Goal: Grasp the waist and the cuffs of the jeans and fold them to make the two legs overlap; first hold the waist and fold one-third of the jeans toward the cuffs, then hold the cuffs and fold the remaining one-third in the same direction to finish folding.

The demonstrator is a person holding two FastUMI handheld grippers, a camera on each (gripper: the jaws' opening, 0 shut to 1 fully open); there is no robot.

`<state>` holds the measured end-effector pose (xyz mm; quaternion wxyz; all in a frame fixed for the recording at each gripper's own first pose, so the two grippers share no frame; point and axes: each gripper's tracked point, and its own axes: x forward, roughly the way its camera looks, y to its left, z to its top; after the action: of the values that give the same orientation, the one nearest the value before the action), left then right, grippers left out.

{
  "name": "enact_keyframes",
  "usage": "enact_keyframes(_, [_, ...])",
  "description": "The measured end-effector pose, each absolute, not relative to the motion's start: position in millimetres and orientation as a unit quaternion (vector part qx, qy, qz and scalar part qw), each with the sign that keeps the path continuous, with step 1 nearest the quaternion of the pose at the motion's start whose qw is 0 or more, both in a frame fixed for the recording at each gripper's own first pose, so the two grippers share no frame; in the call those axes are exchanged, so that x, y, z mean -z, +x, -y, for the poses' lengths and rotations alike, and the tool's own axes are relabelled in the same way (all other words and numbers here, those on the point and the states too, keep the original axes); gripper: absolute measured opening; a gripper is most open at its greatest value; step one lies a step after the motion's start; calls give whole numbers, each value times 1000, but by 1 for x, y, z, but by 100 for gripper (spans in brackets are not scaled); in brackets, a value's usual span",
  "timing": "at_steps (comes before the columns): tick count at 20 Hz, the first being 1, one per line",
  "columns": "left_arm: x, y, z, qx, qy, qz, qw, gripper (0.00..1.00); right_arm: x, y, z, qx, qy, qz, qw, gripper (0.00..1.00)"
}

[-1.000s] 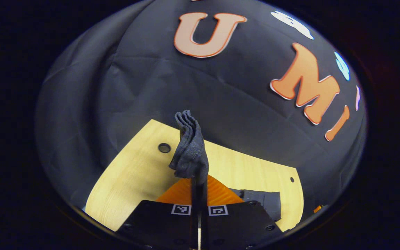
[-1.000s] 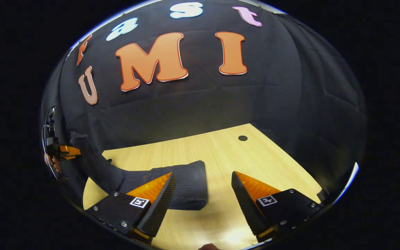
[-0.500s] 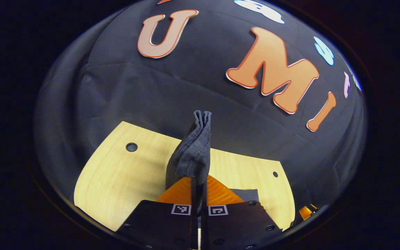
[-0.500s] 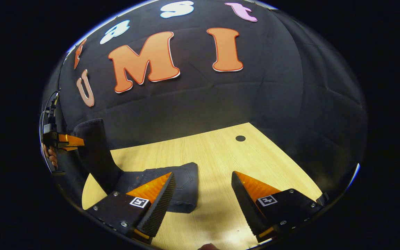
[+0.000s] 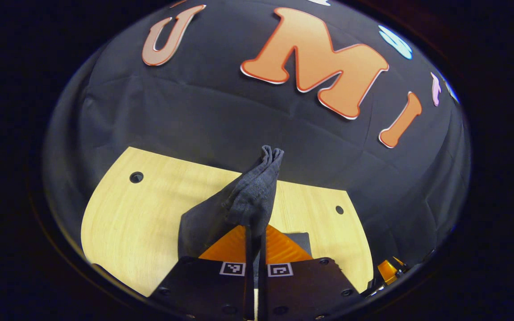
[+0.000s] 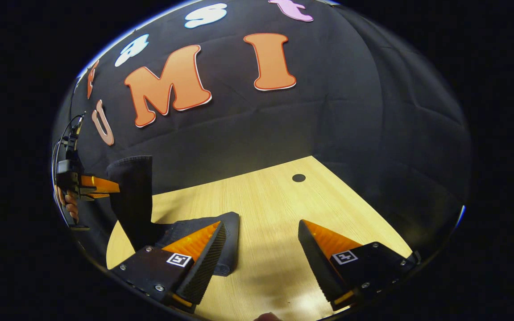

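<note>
Over the last second the left gripper (image 6: 101, 187) has carried the pinched end of the jeans (image 6: 134, 196) higher and further in over the table (image 6: 275, 200), so the lifted leg now hangs upright. The part lying flat has shortened, its edge drawn back toward the table's left edge.

A recording booth, this one, not a home. Black cloth (image 6: 328, 116) hangs as the wall all the way round, creased and draped down behind a plain light-wood table (image 6: 275, 200) with cable holes (image 6: 298, 178) drilled through it. Square printed markers (image 5: 232, 269) sit on the handheld rig, and a bright lamp glare pools on the tabletop.
</note>
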<state>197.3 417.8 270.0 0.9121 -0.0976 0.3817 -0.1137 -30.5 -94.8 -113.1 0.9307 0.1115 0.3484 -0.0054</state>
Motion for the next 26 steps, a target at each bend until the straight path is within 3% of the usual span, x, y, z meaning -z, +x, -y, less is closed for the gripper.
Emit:
enact_keyframes(16, [-172,126,-286,207,11,-502,839,6,116,-23,126,-1,108,-346,932,99])
enact_keyframes(19, [-173,111,-276,227,-9,-519,824,24,113,-20,122,-8,106,-343,933,99])
enact_keyframes(22, [-193,95,-263,265,-58,-520,810,30,111,-17,115,-17,103,-339,935,99])
enact_keyframes(25, [-225,97,-259,296,-72,-477,824,100,106,-13,106,-27,100,-333,937,99])
enact_keyframes(26, [-235,103,-262,295,-64,-454,838,99,101,-10,102,-30,97,-326,940,99])
